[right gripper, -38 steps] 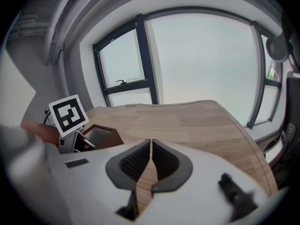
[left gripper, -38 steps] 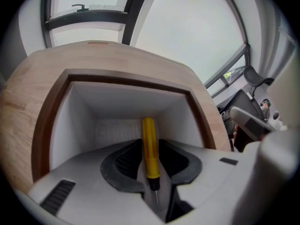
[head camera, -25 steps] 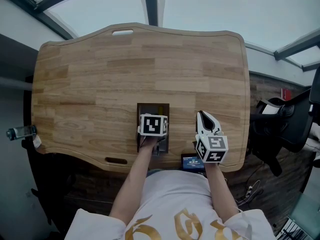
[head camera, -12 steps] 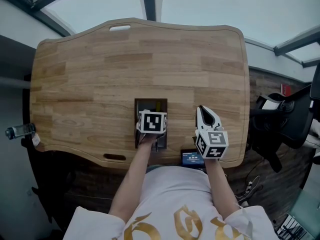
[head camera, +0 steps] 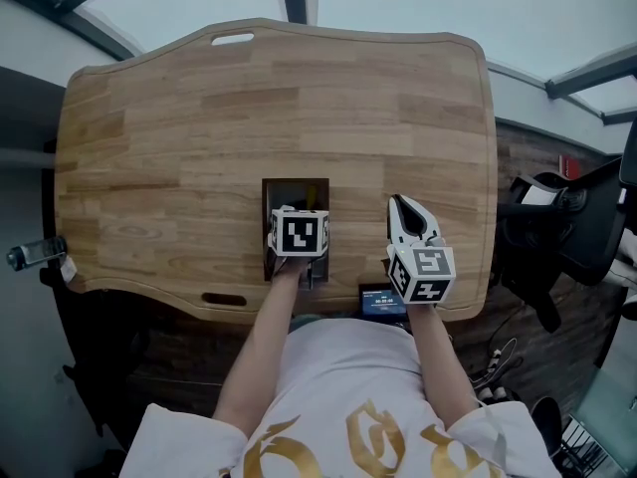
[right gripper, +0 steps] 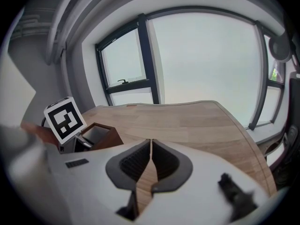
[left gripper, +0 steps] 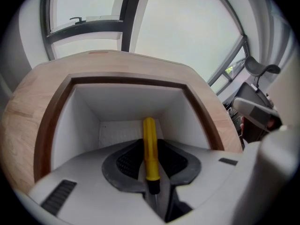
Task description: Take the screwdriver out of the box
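Note:
A dark wooden box (head camera: 267, 217) with white inner walls (left gripper: 126, 102) stands near the front edge of the wooden table (head camera: 249, 98). My left gripper (left gripper: 150, 146) points steeply down into the box. The screwdriver's yellow handle (left gripper: 149, 130) sits between its pads, with the dark collar and metal shaft running back toward the camera. The jaws are opening, but the pads still press on the handle. In the head view the marker cube (head camera: 299, 234) hides the jaws. My right gripper (head camera: 403, 207) hovers to the right of the box, shut with nothing in it (right gripper: 151, 144).
A small device with a lit screen (head camera: 383, 302) lies at the table's front edge between my arms. A bottle (head camera: 30, 255) sticks out at the left side. A dark office chair (head camera: 557, 237) stands to the right of the table.
The head camera has tilted a little, so the table sits higher in the picture. Both grippers keep their places relative to the box.

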{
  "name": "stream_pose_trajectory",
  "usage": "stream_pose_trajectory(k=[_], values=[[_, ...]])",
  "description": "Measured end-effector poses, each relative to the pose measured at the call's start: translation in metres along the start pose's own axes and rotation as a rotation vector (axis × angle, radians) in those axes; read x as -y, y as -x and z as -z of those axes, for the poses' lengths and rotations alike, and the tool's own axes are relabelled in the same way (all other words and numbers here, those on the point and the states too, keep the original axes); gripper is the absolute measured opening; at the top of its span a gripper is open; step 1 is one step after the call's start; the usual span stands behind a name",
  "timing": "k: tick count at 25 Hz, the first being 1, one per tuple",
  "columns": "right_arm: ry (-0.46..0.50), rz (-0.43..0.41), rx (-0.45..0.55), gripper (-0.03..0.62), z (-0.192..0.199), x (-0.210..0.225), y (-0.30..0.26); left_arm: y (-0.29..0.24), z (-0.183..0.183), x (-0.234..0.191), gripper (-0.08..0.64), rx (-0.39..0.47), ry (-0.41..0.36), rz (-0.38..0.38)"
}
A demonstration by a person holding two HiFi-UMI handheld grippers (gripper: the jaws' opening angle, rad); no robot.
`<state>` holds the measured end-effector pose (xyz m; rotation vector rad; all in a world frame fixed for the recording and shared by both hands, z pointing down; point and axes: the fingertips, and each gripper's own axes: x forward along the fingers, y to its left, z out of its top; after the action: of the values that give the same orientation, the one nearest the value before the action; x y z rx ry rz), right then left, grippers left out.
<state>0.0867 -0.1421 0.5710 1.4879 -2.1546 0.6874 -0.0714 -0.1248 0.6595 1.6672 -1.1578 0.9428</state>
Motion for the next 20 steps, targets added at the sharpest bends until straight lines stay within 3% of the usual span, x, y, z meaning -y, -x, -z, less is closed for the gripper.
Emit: stream_pose_trajectory(k=[20], values=[[-0.015, 0.011, 0.022, 0.034, 0.001, 0.006, 0.016, 0.001, -0.001, -0.001, 0.089, 0.038, 0.023, 0.051]])
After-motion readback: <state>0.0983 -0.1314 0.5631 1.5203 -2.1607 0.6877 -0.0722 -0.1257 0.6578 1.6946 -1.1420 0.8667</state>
